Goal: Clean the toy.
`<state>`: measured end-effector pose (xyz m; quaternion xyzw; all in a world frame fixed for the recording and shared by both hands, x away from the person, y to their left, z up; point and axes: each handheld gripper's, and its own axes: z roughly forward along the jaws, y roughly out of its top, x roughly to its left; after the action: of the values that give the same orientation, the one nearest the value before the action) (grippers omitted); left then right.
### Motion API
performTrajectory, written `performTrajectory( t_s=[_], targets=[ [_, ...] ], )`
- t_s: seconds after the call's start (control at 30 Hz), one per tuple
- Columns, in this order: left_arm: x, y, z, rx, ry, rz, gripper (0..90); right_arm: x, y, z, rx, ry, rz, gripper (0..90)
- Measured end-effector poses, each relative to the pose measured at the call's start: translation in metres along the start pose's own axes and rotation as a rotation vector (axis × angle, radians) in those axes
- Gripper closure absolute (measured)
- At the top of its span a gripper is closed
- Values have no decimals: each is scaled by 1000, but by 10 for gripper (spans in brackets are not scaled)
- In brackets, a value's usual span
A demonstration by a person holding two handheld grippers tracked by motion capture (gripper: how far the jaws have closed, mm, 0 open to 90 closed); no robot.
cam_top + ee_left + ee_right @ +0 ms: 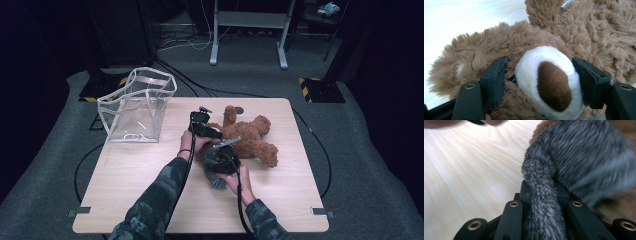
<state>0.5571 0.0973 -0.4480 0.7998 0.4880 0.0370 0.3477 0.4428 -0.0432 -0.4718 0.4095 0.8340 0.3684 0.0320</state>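
Both soft toys lie together at the middle of the tabletop (125, 200), a little toward the far edge. The clear bag (137, 106) stands open-mouthed on the far left corner, well apart from them.

My left gripper (541, 82) sits over the brown teddy bear (250, 137), its jaws standing apart on either side of the bear's white muzzle (549, 80). The right pad touches the muzzle's side; the left pad lies in the fur beside it. I judge this a loose bracket rather than a firm pinch.

My right gripper (544, 195) is closed nearly all the way on the tail (544, 215) of the grey plush toy (586, 160), which runs straight down between the jaws. The grey body rests against the bear.

Step in hand, as I read it: get the grey toy clear of the bear and over to the bag.

- Hold the bear down with the left while the right draws away, so the fur does not drag it along.
- A tail is a thin hold; the body will swing. Lift slowly.
- Bring it above the bag's rim, then lower the body in first before letting go.
- Risk: the light bag tips if nudged.
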Motion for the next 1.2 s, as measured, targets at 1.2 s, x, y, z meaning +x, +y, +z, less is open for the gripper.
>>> performTrajectory(
  t_s=[1.2],
  targets=[
    [0,-2,0,-15,0,9,314,-67,-42,-81,-72,-412,101,761]
  ],
)
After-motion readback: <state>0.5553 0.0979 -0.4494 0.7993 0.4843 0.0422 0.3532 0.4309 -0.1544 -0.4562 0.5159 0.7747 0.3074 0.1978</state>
